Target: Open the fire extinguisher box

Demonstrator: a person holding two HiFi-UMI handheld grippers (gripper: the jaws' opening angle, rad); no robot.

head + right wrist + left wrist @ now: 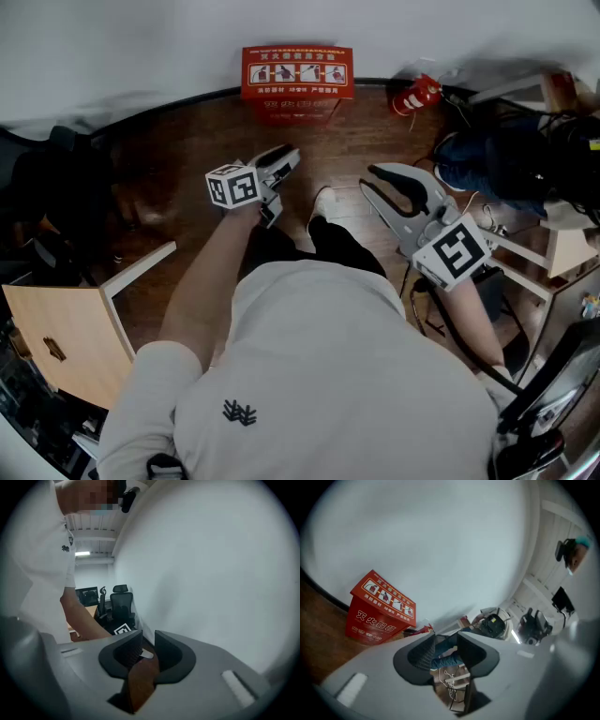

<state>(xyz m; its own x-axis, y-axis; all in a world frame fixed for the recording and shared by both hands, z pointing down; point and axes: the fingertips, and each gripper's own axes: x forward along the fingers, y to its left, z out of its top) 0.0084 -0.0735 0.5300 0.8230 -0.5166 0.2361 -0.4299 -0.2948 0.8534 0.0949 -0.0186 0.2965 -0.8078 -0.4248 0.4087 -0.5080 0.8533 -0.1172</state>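
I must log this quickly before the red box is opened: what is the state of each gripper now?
Left gripper: open, nothing between its jaws.
Right gripper: open, nothing between its jaws.

You stand on a dark wooden floor (187, 169) that runs up to a white wall (141, 47). The fire extinguisher box (297, 80) stands upright on the floor, lid shut, with its back against the wall; a red cylinder (415, 95), apparently an extinguisher, lies on its side near the box, to its right and apart from it. A light wooden panel (66, 337) rests on the floor at your left, and a dark blue bundle (478, 164) lies at your right among loose cables.
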